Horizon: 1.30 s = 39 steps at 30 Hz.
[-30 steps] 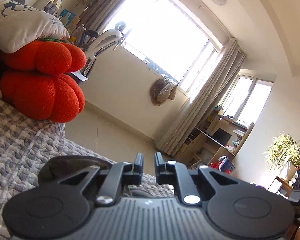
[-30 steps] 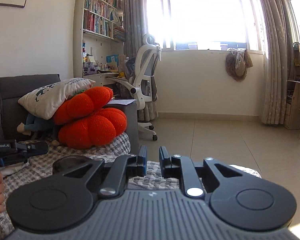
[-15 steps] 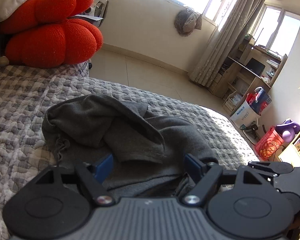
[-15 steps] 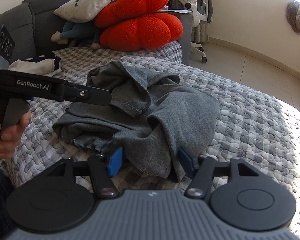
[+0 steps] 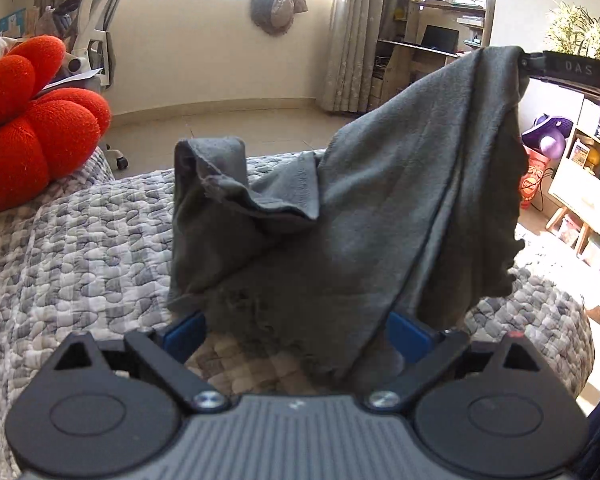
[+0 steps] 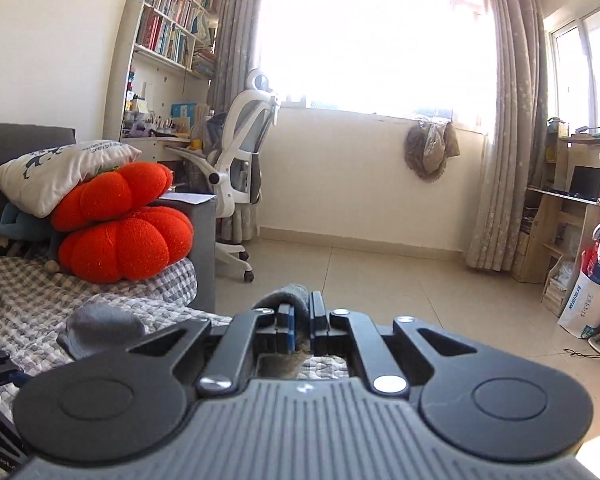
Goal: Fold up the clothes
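A grey garment (image 5: pixel 380 216) hangs over the quilted bed cover (image 5: pixel 80 248). Its upper right corner is pinched high up by my right gripper, seen at the top right of the left wrist view (image 5: pixel 520 62). In the right wrist view my right gripper (image 6: pixel 300 320) is shut on a fold of the grey cloth (image 6: pixel 288 294). My left gripper (image 5: pixel 296 328) is open, its blue pads on either side of the garment's lower edge, which hangs between them just above the bed.
Two orange pumpkin cushions (image 6: pixel 120 232) and a white pillow (image 6: pixel 60 168) lie at the head of the bed. A white office chair (image 6: pixel 244 160) and desk stand beyond. Shelves and bags (image 6: pixel 592 280) line the right wall. Tiled floor (image 6: pixel 380 280) lies past the bed.
My right gripper closed on the grey garment and lifted a corner high off the bed. My left gripper stayed open and moved in under the hanging cloth.
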Each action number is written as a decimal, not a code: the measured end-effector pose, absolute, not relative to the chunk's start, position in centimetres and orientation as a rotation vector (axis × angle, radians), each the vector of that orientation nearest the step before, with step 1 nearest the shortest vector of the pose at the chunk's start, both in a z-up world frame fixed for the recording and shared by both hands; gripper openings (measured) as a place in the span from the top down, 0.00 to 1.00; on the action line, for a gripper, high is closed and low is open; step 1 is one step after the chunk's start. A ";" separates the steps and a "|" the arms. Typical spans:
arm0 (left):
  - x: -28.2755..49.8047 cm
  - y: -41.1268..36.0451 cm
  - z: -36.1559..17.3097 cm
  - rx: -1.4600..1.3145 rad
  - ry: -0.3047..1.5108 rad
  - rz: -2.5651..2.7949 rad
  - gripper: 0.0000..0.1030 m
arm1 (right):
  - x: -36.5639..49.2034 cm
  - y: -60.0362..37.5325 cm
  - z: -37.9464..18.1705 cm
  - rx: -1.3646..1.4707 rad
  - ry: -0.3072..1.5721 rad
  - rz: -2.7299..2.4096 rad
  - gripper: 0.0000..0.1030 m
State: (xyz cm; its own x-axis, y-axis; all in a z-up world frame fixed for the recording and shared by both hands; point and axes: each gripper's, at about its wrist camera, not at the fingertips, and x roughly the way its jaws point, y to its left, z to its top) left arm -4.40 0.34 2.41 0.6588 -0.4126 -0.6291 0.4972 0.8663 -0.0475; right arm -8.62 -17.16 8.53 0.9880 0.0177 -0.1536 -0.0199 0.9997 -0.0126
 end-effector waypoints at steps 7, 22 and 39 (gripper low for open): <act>-5.5 -1.7 1.6 0.244 0.659 -0.519 0.05 | -5.8 -20.6 6.0 0.146 0.344 0.065 0.94; -12.5 -12.0 -0.6 0.538 0.424 -0.669 0.03 | -6.2 -23.7 7.1 0.330 0.304 0.128 0.92; -8.1 -6.6 4.8 0.255 0.447 -0.644 0.90 | -6.1 -23.7 6.0 0.273 0.344 0.051 0.91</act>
